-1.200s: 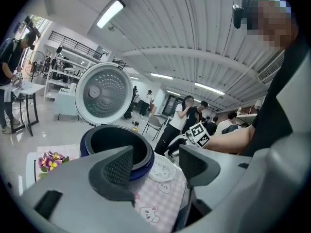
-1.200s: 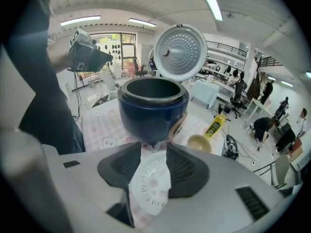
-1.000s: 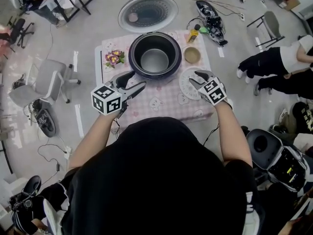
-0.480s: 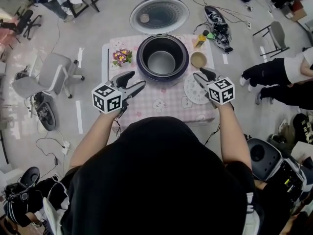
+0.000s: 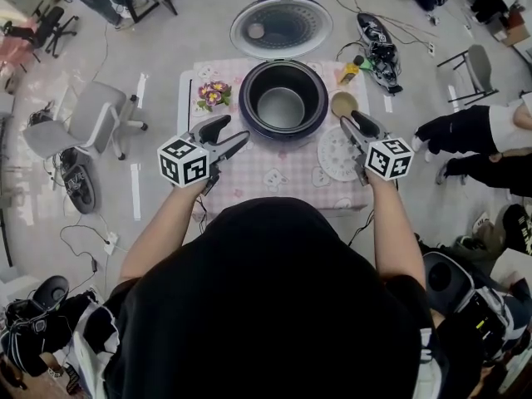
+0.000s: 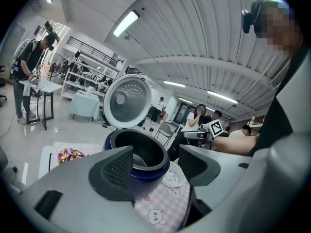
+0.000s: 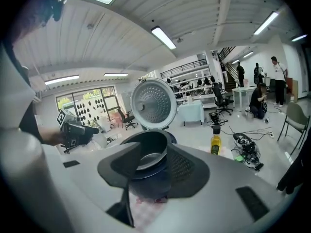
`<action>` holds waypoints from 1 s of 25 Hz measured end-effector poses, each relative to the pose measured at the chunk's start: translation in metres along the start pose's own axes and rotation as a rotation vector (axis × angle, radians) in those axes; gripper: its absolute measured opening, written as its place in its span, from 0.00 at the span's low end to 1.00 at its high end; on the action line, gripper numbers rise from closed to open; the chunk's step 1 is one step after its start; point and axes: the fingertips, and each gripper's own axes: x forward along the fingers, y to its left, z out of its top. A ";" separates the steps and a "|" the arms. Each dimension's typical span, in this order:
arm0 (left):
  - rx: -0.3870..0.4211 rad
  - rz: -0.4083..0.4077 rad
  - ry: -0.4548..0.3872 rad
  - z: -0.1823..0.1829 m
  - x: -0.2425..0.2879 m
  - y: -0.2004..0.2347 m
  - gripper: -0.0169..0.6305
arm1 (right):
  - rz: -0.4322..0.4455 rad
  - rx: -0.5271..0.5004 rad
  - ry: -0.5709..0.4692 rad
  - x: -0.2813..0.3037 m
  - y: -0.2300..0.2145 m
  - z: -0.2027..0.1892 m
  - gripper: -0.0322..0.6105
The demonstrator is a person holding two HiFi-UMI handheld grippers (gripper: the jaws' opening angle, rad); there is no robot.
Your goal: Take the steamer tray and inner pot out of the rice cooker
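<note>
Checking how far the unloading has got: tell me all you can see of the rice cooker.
The rice cooker is round with a dark blue body, upright on the far part of the pink checked cloth. Its lid stands open behind, silvery and ribbed inside. The dark inner pot sits in it, empty. Only the cloth touches it.

Bright, even light from ceiling strip lights; soft shadows; strong fisheye warp, dark corners in gripper views.

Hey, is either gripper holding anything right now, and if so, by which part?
Nothing is held. The left gripper and the right gripper are both open and empty, near the rice cooker.
</note>
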 end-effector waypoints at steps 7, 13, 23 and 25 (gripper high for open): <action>-0.030 0.040 0.018 -0.002 0.013 0.019 0.51 | 0.035 0.042 0.010 0.015 0.000 0.000 0.33; -0.066 0.057 0.048 -0.006 0.035 0.032 0.51 | 0.054 0.056 0.039 0.028 -0.003 -0.006 0.33; -0.180 0.118 0.072 -0.023 0.063 0.071 0.51 | 0.078 0.119 0.066 0.060 -0.013 -0.015 0.33; -0.187 0.129 0.071 -0.023 0.067 0.076 0.49 | 0.084 0.117 0.082 0.067 -0.012 -0.018 0.33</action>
